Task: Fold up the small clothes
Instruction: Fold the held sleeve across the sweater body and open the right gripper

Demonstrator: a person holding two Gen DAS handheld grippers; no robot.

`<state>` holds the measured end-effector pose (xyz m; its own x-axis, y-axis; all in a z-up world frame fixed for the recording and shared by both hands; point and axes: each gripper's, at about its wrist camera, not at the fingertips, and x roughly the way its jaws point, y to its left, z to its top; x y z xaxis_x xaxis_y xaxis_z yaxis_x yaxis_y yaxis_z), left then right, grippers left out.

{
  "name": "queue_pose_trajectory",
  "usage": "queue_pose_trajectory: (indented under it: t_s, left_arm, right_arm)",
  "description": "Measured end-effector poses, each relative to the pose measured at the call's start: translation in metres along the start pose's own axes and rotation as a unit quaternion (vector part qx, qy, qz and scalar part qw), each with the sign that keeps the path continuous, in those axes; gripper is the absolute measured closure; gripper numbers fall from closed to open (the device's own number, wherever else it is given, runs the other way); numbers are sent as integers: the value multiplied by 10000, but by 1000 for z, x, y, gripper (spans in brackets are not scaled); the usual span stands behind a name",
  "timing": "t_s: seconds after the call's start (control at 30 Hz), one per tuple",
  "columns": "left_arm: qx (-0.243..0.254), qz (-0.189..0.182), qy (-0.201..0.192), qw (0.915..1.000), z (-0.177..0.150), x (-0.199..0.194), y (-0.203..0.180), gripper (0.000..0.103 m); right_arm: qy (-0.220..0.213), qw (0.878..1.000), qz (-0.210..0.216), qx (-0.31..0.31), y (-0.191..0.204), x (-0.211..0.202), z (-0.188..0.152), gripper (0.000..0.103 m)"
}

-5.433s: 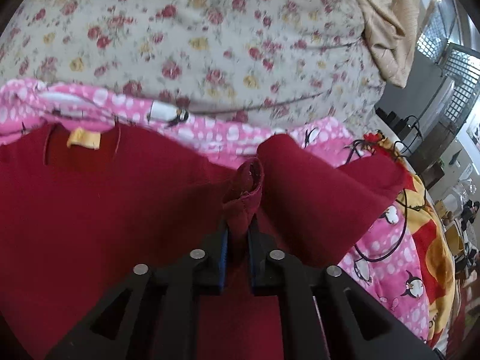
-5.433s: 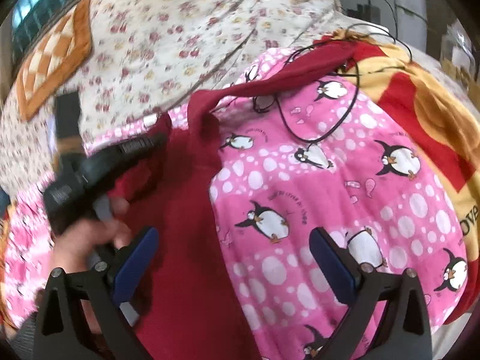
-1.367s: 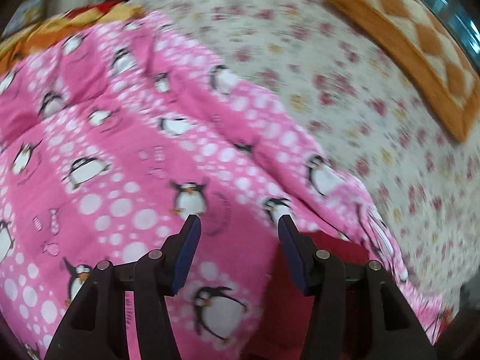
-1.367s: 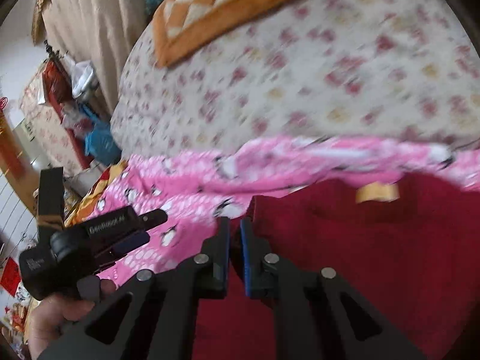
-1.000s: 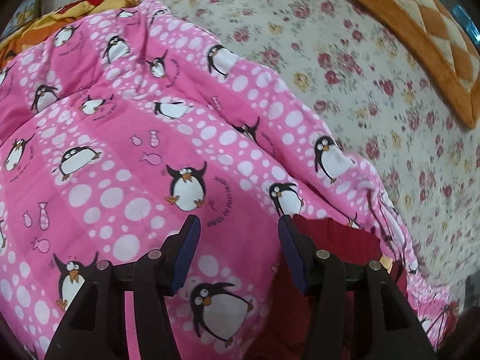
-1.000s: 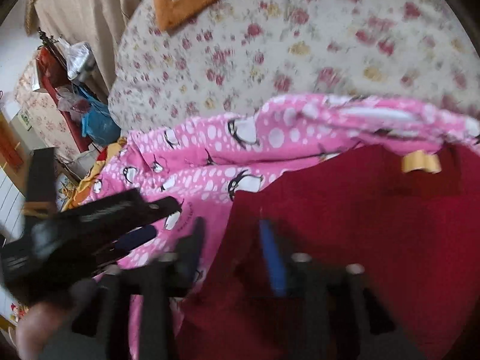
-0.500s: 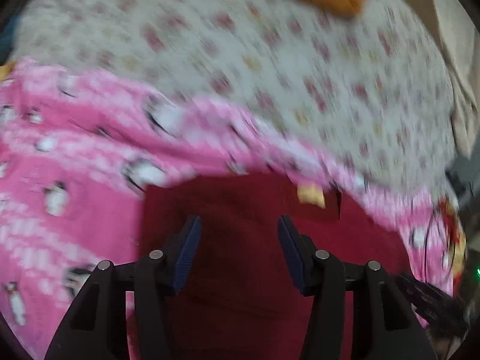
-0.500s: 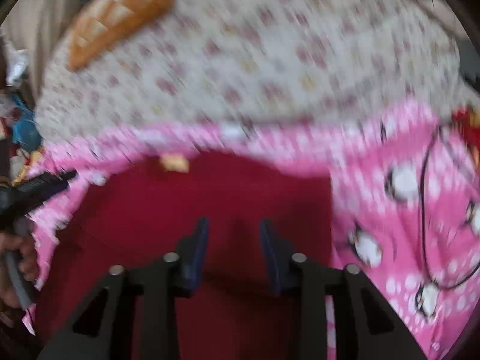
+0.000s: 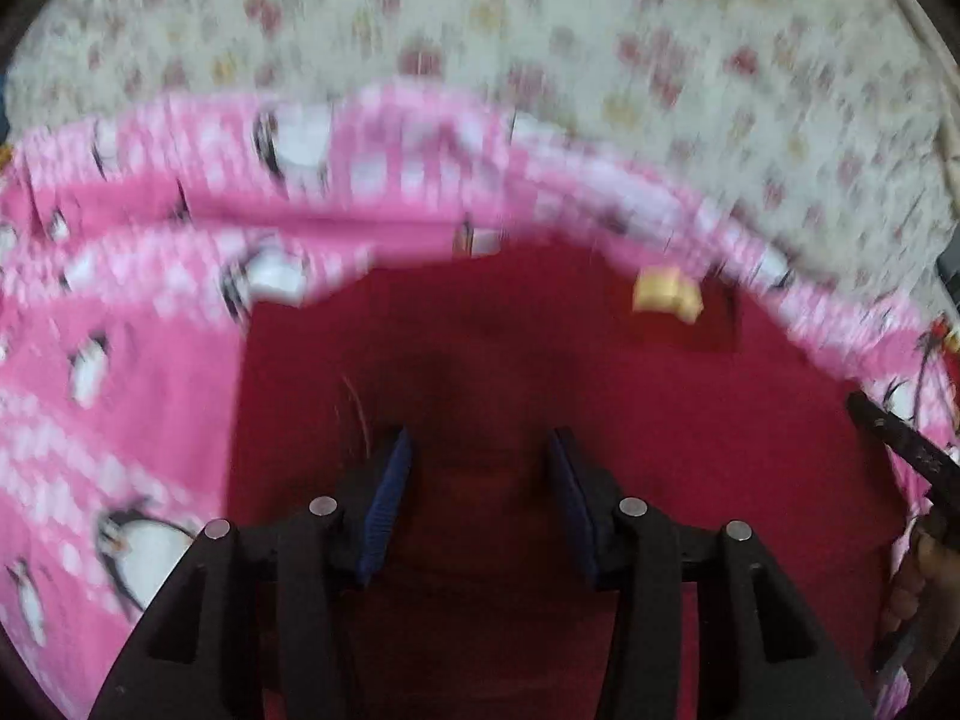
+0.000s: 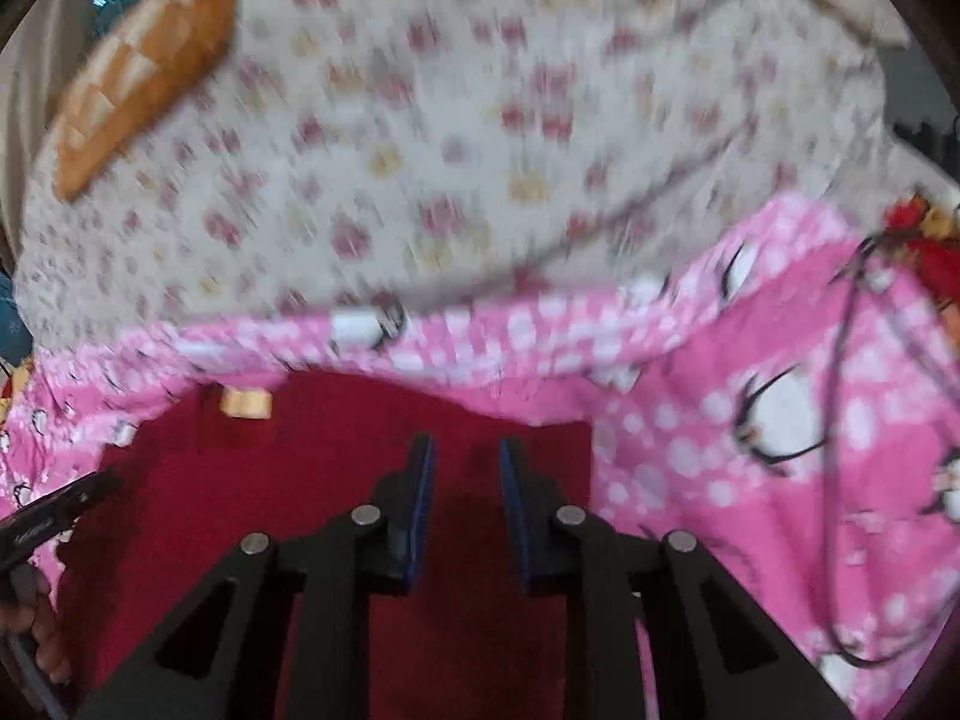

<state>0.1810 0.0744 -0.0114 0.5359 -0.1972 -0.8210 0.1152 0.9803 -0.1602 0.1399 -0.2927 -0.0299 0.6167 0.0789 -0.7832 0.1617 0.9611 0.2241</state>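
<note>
Left wrist view takes in the floral bedspread (image 9: 600,30) at the back, with the pink penguin blanket (image 9: 120,330) laid over it as a soft, flat folding surface. On that blanket lies the red garment (image 9: 660,420), spread flat with its yellow neck label (image 9: 666,294) at the far end; its straight side edges suggest the sides are already turned in, leaving a lengthwise fold. The left gripper (image 9: 477,480) hangs over the cloth with jaws well apart, gripping nothing; whether the tips touch fabric cannot be told. The right gripper (image 10: 462,480) is likewise parted and empty above the red garment's right portion.
</note>
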Motion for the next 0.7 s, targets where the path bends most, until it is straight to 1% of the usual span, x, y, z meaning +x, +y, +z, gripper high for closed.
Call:
queue_pose_trajectory:
  t_s: [0.03,0.1,0.27,0.37,0.4,0.47,0.5,0.53,0.57,0.6,0.63,0.67,0.7]
  left_arm:
    - [77,52,-57,9999,1,-1,-2,72]
    - [109,115,-63,9999,1,-2,-3,71]
    - [125,120,-131,9998,0,-1,-2,69]
    - [149,128,-177,9997,-1,0,-4,69]
    - [159,139,-189,9996,-6,-3,-8,69]
    - [175,166,-201,9995,-7,-3,-8,68]
    - [183,175,-206,9995,-9,-7,-6,68]
    - [194,189,-212,9994,-9,-6,-6,68]
    - [203,198,-221,9994,-8,-6,-6,68]
    - [205,200,-225,9993,-8,-5,-7,67]
    - [208,204,-228,9993,-7,-4,-6,67]
    - [214,207,-234,9993,-6,-3,-8,67]
    - [217,204,-239,9993,-6,-2,-8,67]
  right_arm:
    - [176,9998,66,80,-4,10,-3,81]
    - [140,9997,144,156,-7,8,0,80]
    - [138,9997,-118,-154,5,10,-1,78]
    - [152,9998,-45,-138,8,9,-1,77]
    - [121,9999,-10,-65,9,5,-1,77]
    - [-234,9994,-250,105,13,-15,1,77]
    - [-409,9987,-313,55,21,-24,3,76]
    - [-525,9981,-301,-92,33,-31,5,74]
    - [-543,9979,-275,-241,44,-32,5,69]
    - [-461,9976,-278,-443,57,-29,4,55]
    - [-317,9969,-330,-643,67,-20,0,44]
    - [-144,9953,-468,-837,77,-7,-6,44]
    - [75,9935,-613,-951,78,8,-14,44]
